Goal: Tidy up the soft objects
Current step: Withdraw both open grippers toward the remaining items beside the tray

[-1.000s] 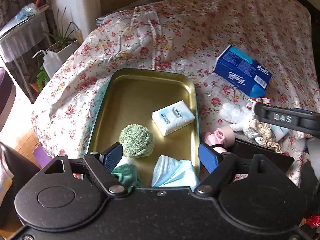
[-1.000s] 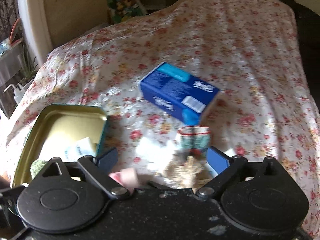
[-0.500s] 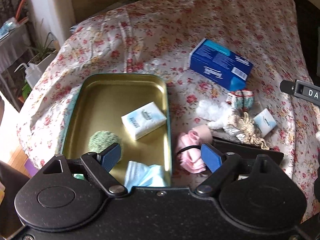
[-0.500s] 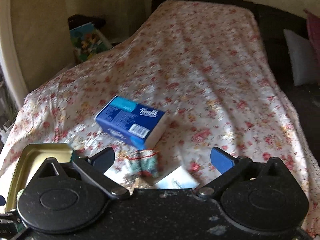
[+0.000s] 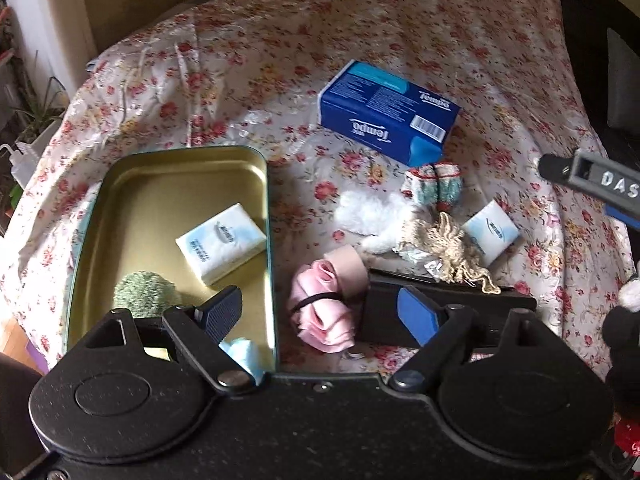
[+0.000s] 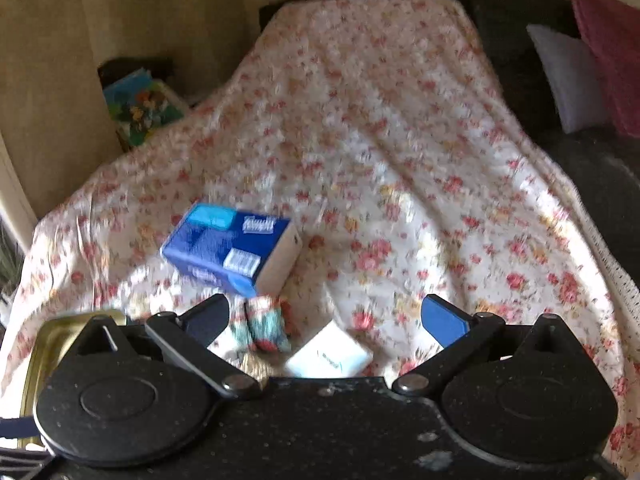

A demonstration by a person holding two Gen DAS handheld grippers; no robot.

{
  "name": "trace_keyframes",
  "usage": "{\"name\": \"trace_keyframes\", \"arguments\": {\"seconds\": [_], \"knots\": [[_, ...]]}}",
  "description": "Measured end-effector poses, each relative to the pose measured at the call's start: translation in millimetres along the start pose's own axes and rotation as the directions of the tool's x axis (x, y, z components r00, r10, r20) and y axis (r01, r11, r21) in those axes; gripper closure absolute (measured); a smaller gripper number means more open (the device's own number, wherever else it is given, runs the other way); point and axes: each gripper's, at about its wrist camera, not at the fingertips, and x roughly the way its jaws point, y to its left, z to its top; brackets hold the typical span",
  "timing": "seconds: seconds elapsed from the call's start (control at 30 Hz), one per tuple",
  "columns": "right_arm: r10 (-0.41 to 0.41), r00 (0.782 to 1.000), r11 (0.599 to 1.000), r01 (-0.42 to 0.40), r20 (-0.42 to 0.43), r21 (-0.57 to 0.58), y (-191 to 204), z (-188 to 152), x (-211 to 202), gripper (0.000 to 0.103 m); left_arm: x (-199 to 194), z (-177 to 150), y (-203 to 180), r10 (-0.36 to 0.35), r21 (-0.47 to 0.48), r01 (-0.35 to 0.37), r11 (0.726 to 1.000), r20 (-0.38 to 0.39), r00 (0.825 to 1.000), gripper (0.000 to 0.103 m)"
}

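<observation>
Both claws, left (image 5: 320,312) and right (image 6: 332,320), were wide apart and held nothing. Next, probably grab the pink cloth (image 5: 324,312) for the tin (image 5: 176,164).

Glossy metal tray (image 5: 180,176), fuzzy green ball (image 5: 142,294), matt floral cloth (image 5: 400,20).

Tin tray (image 5: 100,216) lies left on the bedspread (image 5: 280,60), holding a tissue pack (image 5: 222,242). Right of it: folded cloth (image 5: 324,312); behind, the tissue box (image 5: 388,112).

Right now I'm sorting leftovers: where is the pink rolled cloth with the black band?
In the left wrist view, the pink rolled cloth lies on the floral sheet, just right of the gold tin tray.
</observation>
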Motion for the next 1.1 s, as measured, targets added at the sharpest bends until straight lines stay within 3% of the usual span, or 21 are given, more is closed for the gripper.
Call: {"name": "trace_keyframes", "arguments": {"seconds": [0.2, 0.37, 0.5, 0.6, 0.73, 0.93, 1.1], "knots": [[0.015, 0.993, 1.000, -0.017, -0.117, -0.020, 2.9, -6.8, 22.0, 0.009, 7.5, -0.2, -4.8, -0.024, 0.009, 0.024, 1.000, -0.025, 0.999, 0.028], [-0.101, 0.986, 0.988, 0.084, -0.136, -0.129, 10.9, -13.4, 33.5, 0.016, 13.7, 0.7, -6.0, -0.040, 0.014, 0.040, 0.999, -0.051, 0.998, 0.030], [-0.202, 0.961, 0.966, 0.165, -0.188, -0.199, 10.1, -20.8, 50.7, 0.024, 16.8, 0.1, -5.0, -0.044, 0.009, 0.045, 0.999, -0.068, 0.997, 0.030], [-0.142, 0.961, 0.980, 0.103, -0.236, -0.171, 6.4, -22.4, 52.3, 0.025, 17.1, -0.3, -2.6, -0.056, 0.000, 0.056, 0.998, -0.077, 0.995, 0.030], [-0.047, 0.973, 0.980, 0.001, -0.228, -0.199, 22.2, -28.6, 46.2, 0.025, 18.3, -0.4, -1.5, -0.061, -0.006, 0.061, 0.998, -0.086, 0.994, 0.030], [-0.049, 0.967, 0.958, -0.026, -0.252, -0.285, 56.3, -41.4, 62.6, 0.025, 18.4, -1.3, -2.8, -0.059, 0.000, 0.059, 0.998, -0.090, 0.994, 0.030], [-0.065, 0.966, 0.955, -0.012, -0.251, -0.297, 59.8, -43.7, 68.6, 0.025, 17.4, -1.8, -1.6, -0.065, 0.000, 0.066, 0.998, -0.092, 0.994, 0.030]]}}
